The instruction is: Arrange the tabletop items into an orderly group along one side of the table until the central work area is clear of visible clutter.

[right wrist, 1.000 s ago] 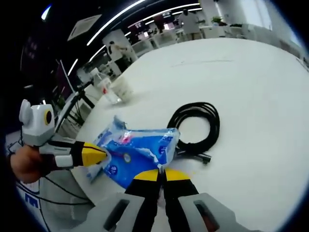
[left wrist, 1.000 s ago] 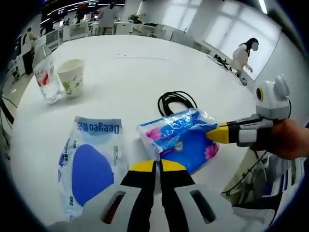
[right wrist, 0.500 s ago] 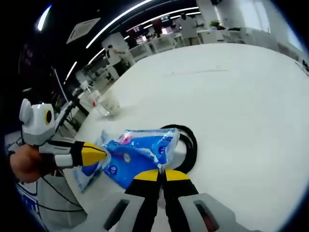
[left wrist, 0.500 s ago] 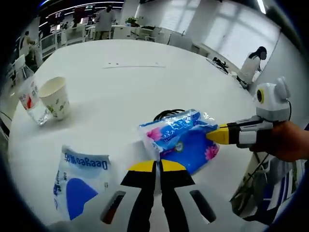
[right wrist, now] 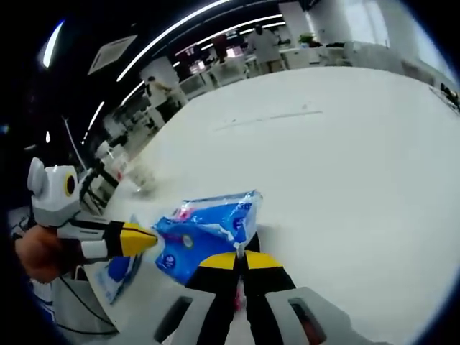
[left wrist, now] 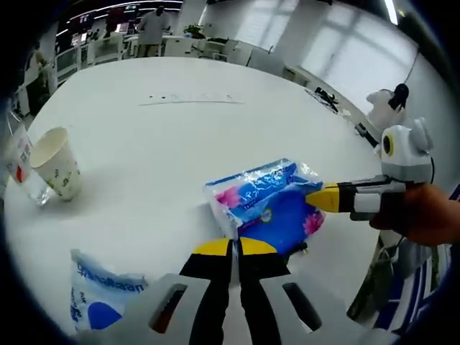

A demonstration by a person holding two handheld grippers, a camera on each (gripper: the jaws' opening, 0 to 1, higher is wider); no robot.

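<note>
Both tools are clamped on a blue tissue pack [left wrist: 264, 200] over the white bench [left wrist: 158, 136]: left tool [left wrist: 233, 247] at one end; right tool [right wrist: 237, 260] at the other; paper cup [left wrist: 56, 162] well left of the pack.

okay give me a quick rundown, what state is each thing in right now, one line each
Tissue pack: held off the table by both grippers, one at each end.
Left gripper: shut on the tissue pack.
Right gripper: shut on the tissue pack.
Paper cup: upright on the table.
Flat blue-and-white pouch: lying flat.
</note>
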